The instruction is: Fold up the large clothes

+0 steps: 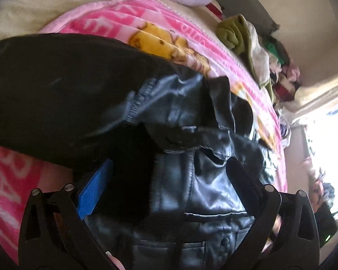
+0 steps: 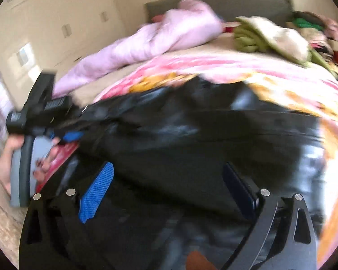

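Note:
A black leather jacket (image 1: 202,191) lies crumpled on a pink blanket (image 1: 115,15), its dull lining turned up on the left and a pocket and snap button showing near the bottom. My left gripper (image 1: 170,164) hovers just over it with jaws wide apart; its blue pad (image 1: 94,191) is partly covered by a fold of lining. In the right wrist view the jacket (image 2: 191,135) spreads across the blanket (image 2: 214,65), blurred. My right gripper (image 2: 169,165) stands open above it, nothing pinched. The left gripper (image 2: 63,135) shows at the jacket's left edge, held by a hand (image 2: 6,157).
A pale lilac quilted garment (image 2: 146,38) lies at the back of the bed. Green and cream clothes (image 2: 247,36) are piled at the back right, with more colourful laundry beyond (image 1: 281,74). A bright window (image 1: 326,146) is at the right, cream cupboards (image 2: 45,11) at the left.

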The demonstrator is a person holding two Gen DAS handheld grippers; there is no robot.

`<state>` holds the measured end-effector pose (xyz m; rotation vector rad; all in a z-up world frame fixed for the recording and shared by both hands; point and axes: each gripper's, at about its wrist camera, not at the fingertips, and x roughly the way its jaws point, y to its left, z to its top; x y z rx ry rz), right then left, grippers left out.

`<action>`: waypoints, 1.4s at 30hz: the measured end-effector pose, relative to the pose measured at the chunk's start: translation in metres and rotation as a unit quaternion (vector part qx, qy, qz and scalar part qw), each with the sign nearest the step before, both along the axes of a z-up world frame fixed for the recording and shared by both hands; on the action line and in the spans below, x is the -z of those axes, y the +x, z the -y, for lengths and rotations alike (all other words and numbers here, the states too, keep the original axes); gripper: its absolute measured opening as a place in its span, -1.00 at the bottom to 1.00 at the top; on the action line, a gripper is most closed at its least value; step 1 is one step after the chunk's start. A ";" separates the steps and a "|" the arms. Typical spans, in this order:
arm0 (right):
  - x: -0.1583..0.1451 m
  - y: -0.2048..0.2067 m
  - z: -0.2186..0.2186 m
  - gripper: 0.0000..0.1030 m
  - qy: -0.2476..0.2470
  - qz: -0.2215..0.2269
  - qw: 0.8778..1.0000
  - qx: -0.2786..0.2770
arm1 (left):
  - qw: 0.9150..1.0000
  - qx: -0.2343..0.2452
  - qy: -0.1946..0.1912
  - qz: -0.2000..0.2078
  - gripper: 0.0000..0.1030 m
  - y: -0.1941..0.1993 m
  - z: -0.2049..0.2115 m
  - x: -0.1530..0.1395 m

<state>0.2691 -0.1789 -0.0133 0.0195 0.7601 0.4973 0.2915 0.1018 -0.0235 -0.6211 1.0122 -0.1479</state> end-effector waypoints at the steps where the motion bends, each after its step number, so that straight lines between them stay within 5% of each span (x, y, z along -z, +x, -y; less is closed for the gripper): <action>1: -0.003 0.001 0.015 0.87 0.001 0.009 1.000 0.023 | 1.000 0.006 0.000 0.011 0.53 0.000 0.005 -0.001; 5: -0.010 0.004 0.063 0.86 0.015 0.015 0.995 0.095 | 0.999 0.019 0.046 0.008 -0.59 0.003 0.023 0.002; 9: -0.020 0.002 0.109 0.52 0.025 0.028 0.987 0.154 | 0.995 0.042 0.067 0.055 -0.94 -0.008 0.037 -0.017; 14: -0.032 0.003 0.155 -0.25 0.036 0.039 0.976 0.209 | 0.981 0.073 0.082 0.162 -0.96 -0.033 0.060 -0.081; 19: -0.038 0.022 0.156 -0.46 0.044 0.040 0.976 0.210 | 0.965 0.057 0.101 0.234 -0.96 -0.045 0.054 -0.119; 26: -0.006 0.078 0.122 -0.56 -0.001 -0.017 0.982 0.190 | 0.982 0.045 0.125 0.134 -0.96 -0.009 0.040 -0.058; 32: 0.045 0.113 0.123 -0.70 -0.058 -0.085 0.971 0.216 | 0.986 0.049 0.123 0.097 -0.94 -0.001 0.029 -0.031; 39: 0.064 0.116 0.133 -0.72 -0.068 -0.085 0.968 0.227 | 0.985 0.066 0.148 0.051 -0.85 0.010 0.030 0.006; 42: 0.046 0.103 0.132 -0.52 -0.046 -0.075 0.973 0.213 | 0.984 0.064 0.153 0.060 -0.65 0.004 0.028 -0.002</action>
